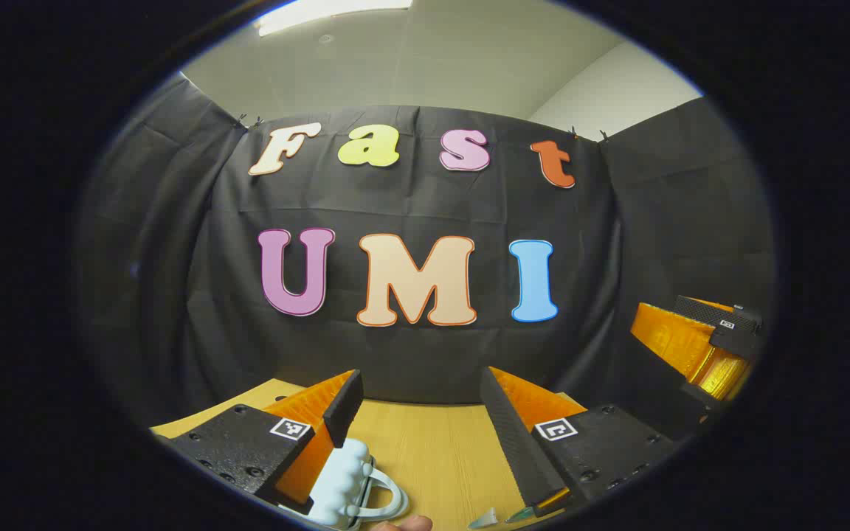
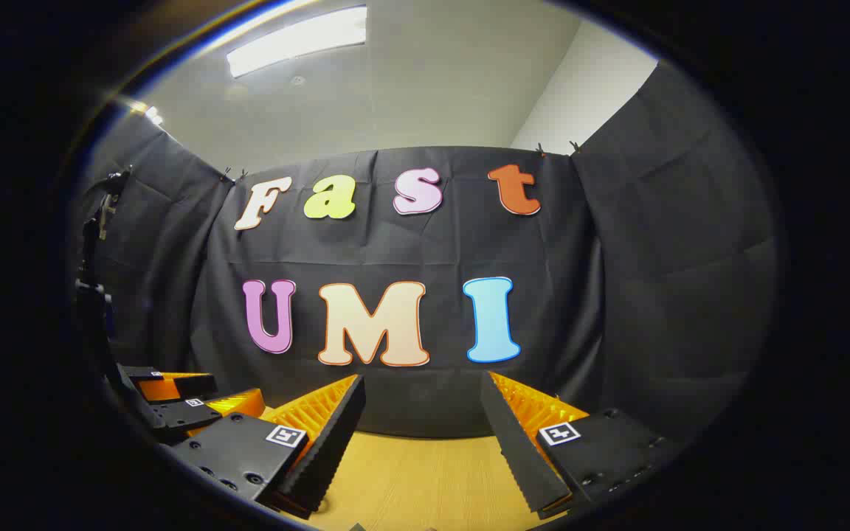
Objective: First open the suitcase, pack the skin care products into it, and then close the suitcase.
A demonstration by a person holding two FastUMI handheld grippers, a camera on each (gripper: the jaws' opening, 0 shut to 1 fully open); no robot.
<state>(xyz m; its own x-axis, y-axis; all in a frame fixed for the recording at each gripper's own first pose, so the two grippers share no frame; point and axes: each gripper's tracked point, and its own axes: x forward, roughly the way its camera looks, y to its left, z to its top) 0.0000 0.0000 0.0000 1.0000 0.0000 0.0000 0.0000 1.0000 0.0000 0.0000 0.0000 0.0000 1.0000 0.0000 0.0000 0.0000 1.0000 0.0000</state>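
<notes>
Wooden desk (image 1: 425,450) under both grippers, black cloth wall behind. Nearest in the left gripper view, at the desk's near edge: a pale blue ribbed case with a loop handle (image 1: 355,483) — judged to be the suitcase, partly hidden by the left finger. Two small pale items (image 1: 502,516) lie just beside the right finger; too small to identify. Left gripper (image 1: 421,409): jaws wide apart, gripping nothing. Right gripper (image 2: 421,417): jaws likewise spread, empty, raised over bare desk. Opening not yet begun, by my judgement. Recommendation — lower the left gripper, centre the handle between the jaws before closing, and use the right to steady the shell.
</notes>
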